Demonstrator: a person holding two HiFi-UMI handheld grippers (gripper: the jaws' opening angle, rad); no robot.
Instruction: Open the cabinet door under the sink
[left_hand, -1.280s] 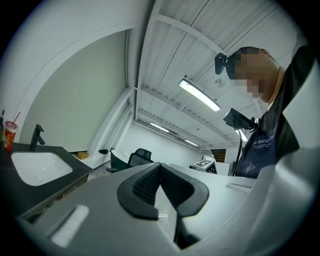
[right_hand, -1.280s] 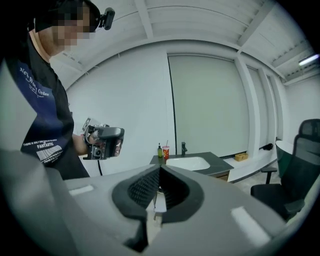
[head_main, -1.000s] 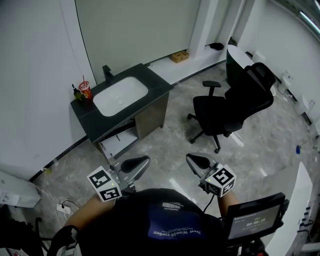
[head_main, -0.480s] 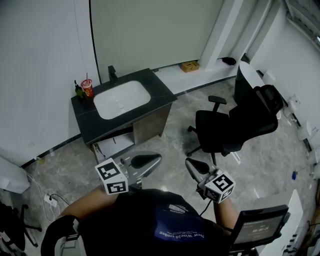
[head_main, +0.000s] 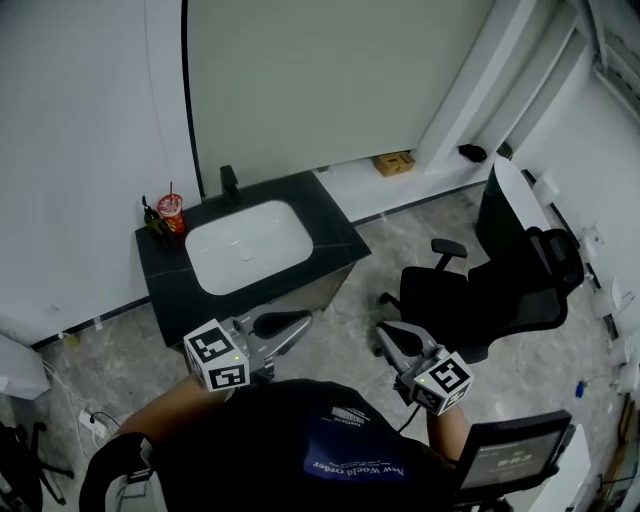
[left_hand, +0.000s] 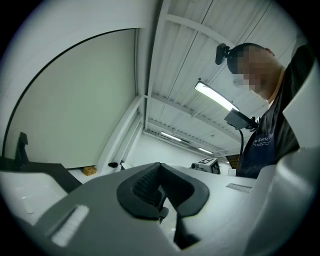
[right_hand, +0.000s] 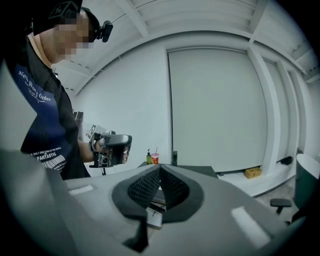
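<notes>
Two grippers sit low in the head view, each empty with its jaws pressed together: the left gripper (head_main: 302, 319) at seven o'clock of the frame, the right gripper (head_main: 386, 332) at five o'clock. The cabinet door (head_main: 322, 288), a brownish front under the dark counter (head_main: 332, 236), lies near the left gripper's tip at its one o'clock and at the right gripper's ten o'clock, touched by neither. Above it the white sink (head_main: 245, 246) has a black faucet (head_main: 229, 182) at twelve o'clock and a red cup (head_main: 170, 211) at ten. A black office chair (head_main: 468, 300) stands at the cabinet's three o'clock.
</notes>
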